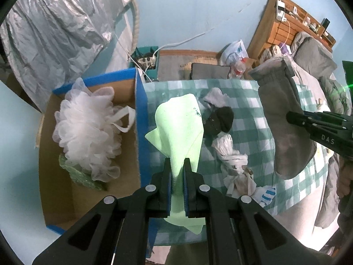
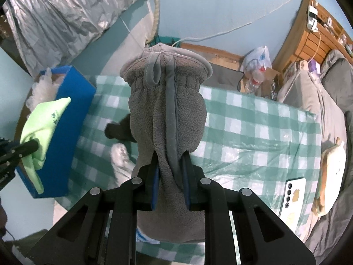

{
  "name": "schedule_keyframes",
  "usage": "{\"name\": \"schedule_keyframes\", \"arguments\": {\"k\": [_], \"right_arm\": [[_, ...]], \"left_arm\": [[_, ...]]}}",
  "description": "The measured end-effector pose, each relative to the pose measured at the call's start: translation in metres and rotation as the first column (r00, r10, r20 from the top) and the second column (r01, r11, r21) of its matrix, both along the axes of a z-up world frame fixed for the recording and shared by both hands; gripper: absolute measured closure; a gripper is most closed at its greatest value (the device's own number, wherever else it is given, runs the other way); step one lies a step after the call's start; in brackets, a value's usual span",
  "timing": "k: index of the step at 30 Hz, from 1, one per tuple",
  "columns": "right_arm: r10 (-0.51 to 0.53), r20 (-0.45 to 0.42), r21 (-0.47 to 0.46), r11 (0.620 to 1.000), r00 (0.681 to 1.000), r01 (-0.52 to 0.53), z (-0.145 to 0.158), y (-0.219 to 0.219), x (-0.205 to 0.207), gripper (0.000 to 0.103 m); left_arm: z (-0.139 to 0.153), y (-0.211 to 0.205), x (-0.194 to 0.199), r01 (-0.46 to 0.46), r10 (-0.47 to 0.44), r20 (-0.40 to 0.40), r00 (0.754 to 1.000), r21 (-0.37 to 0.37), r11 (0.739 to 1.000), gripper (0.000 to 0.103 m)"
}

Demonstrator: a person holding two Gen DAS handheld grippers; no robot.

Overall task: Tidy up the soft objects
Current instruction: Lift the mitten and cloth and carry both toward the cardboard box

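My left gripper [image 1: 177, 162] is shut on a light green cloth [image 1: 179, 128], which hangs over the checked tablecloth [image 1: 249, 114] beside the blue-edged cardboard box [image 1: 139, 119]. In the right wrist view that green cloth [image 2: 44, 123] and the left gripper [image 2: 33, 146] sit at the far left by the box [image 2: 72, 101]. My right gripper [image 2: 170, 154] is shut on a grey fleece mitten [image 2: 167, 110], lifted above the table. The mitten [image 1: 284, 121] and right gripper [image 1: 289, 117] also appear at the right of the left wrist view. A white mesh bath pouf [image 1: 86, 130] and a green scrubber [image 1: 77, 172] lie in the box.
On the table lie a black sock [image 1: 218, 121], a pale sock [image 1: 216, 98] and knotted white plastic bags [image 1: 231, 161]. A phone [image 2: 293, 198] and a plush toy [image 2: 333, 174] rest at the table's right end. A bed [image 2: 331, 101] and a wooden headboard shelf [image 2: 308, 35] stand beyond.
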State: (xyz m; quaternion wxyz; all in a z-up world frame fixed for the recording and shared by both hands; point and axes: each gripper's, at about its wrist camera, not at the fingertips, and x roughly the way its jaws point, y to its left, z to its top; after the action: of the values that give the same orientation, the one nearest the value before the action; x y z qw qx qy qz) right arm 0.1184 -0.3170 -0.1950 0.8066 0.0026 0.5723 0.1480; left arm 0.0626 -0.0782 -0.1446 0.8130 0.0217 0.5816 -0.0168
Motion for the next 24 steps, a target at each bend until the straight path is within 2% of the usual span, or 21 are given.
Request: {"name": "schedule_keyframes", "arguments": {"k": [11, 24], "right_arm": [[0.043, 0.040, 0.043, 0.998, 0.998, -0.045, 0.038, 0.028, 0.000, 0.087], [0.099, 0.062, 0.083, 0.991, 0.993, -0.104, 0.057, 0.068, 0.004, 0.087]], "left_arm": [[0.019, 0.022, -0.005, -0.037, 0.037, 0.037, 0.999, 0.000, 0.999, 0.095], [0.033, 0.061, -0.015, -0.108, 0.107, 0.066, 0.992, 0.014, 0.994, 0.095]]}}
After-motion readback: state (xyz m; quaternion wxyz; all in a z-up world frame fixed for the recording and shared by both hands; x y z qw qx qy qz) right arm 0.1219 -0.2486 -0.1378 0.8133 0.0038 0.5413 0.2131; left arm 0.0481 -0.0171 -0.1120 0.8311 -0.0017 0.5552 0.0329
